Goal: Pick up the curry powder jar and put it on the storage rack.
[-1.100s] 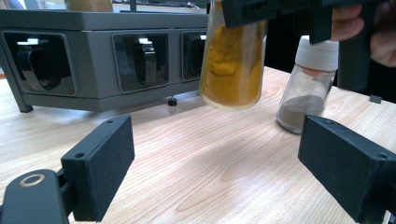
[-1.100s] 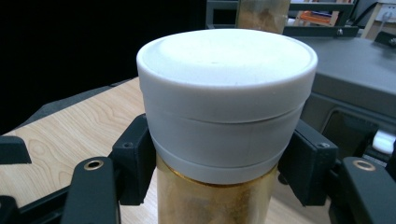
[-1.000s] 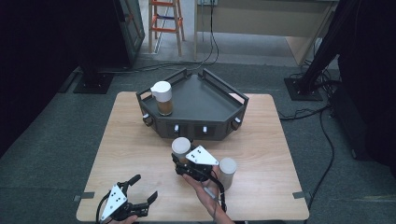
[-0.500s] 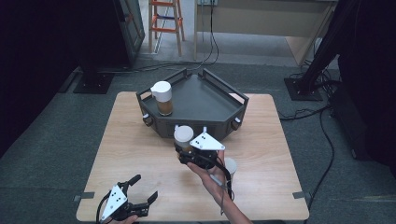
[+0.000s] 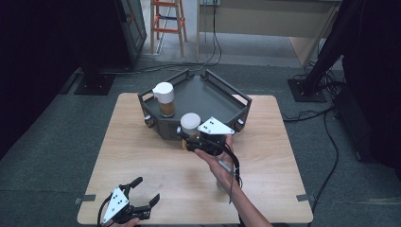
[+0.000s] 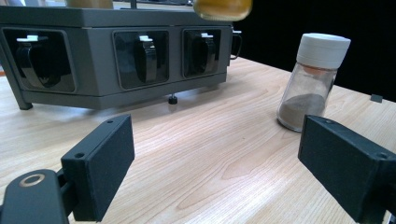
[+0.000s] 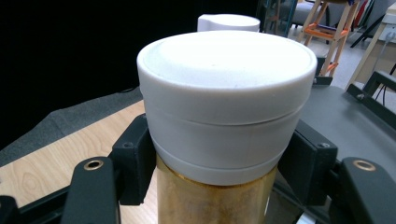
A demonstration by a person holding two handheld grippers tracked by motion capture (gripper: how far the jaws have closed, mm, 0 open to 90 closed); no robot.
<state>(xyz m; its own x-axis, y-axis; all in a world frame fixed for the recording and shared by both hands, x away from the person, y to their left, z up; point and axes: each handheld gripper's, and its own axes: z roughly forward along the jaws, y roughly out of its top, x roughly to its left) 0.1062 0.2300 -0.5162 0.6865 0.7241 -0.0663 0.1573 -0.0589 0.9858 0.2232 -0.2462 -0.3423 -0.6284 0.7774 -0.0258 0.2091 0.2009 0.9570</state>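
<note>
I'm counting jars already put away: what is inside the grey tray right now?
One white-capped jar with brownish contents stands in the grey tray at its left corner. The tray floor behind the carried jar and right gripper is hidden.

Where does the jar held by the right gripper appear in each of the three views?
High view: held jar at centre, before the grey tray.
Left gripper view: its amber bottom at the top edge, above the tray.
Right gripper view: its white lid at centre.
Shared landmark: the grey tray.
</note>
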